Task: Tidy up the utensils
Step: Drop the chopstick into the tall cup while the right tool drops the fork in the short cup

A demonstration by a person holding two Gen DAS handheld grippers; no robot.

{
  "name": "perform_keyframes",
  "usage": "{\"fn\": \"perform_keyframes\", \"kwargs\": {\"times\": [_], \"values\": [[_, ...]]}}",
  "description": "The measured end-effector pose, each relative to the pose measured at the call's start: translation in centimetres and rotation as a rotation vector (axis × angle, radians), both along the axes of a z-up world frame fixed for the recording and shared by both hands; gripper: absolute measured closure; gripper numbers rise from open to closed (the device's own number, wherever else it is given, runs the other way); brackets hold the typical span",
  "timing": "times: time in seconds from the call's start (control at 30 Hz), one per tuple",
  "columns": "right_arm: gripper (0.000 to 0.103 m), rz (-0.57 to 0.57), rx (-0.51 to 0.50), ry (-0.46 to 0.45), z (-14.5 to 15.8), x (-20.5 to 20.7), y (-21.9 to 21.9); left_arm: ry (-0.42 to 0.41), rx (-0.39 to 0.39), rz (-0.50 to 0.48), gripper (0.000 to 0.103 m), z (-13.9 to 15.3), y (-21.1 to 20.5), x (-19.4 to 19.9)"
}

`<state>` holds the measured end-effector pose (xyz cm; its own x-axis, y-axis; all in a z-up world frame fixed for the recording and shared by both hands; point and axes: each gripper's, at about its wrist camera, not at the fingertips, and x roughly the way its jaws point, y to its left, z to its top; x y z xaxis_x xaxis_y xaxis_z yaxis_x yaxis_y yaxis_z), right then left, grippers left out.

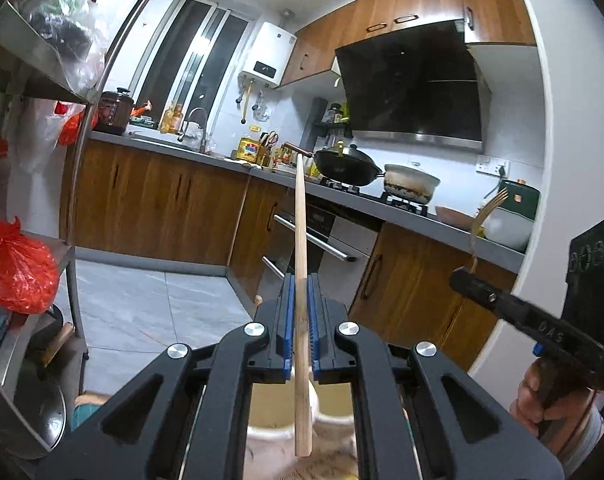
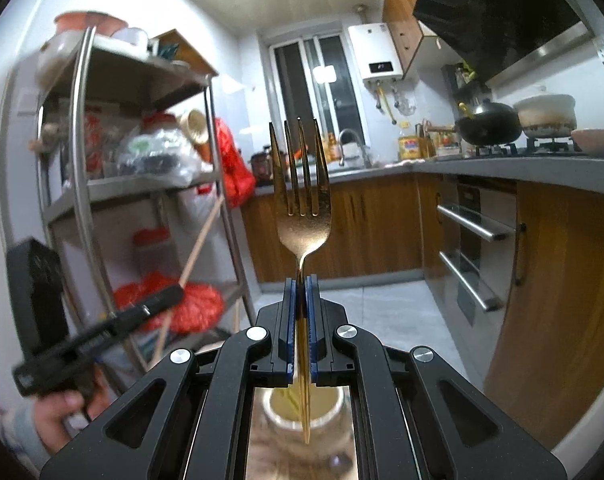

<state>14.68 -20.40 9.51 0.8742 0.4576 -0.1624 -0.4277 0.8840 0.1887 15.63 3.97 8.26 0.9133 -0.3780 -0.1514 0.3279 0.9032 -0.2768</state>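
My left gripper [image 1: 300, 280] is shut on a wooden chopstick [image 1: 300, 216] that stands nearly upright, tip up, its lower end hanging over a cream pot [image 1: 279, 404] below. My right gripper [image 2: 300, 282] is shut on a gold fork [image 2: 300, 188], tines up, its handle end hanging above a pale holder [image 2: 326, 404] seen between the arms. In the left wrist view the right gripper [image 1: 460, 274] shows at the right with the gold fork [image 1: 488, 210] rising from it. In the right wrist view the left gripper [image 2: 173, 294] shows at the left with the chopstick [image 2: 201, 236] slanting up.
A steel rack [image 2: 81, 184] with bags and jars stands at the left. The kitchen counter [image 1: 386, 204] runs along the back and right, bearing a black wok [image 1: 348, 164], a white pot [image 1: 412, 184] and a bowl. An oven [image 2: 472, 248] sits under the counter. A hand [image 2: 57, 412] holds the left tool.
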Motion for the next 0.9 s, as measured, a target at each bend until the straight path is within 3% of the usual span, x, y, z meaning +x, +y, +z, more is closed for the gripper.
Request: {"fn": "perform_keyframes", "kwargs": {"times": [0.27,0.4,0.77,0.9], "values": [[0.097,-0.012,0.042,0.004,-2.1,4.4,1.2,-0.003,0.050,0.080,0.097,-2.9,-1.0,3.4],[0.097,-0.004,0.026,0.070,-4.2,6.0,1.6,0.009,0.094,0.098,0.097,-4.0,-1.1,3.8],[0.097,-0.004,-0.005,0.192,-7.0,7.3,1.9,0.027,0.190,0.077,0.097,-4.9,-1.0,2.4],[0.097,-0.007,-0.035,0.209,-7.6,7.3,2.3,0.032,0.177,0.064,0.095,-4.6,-0.9,2.0]]}}
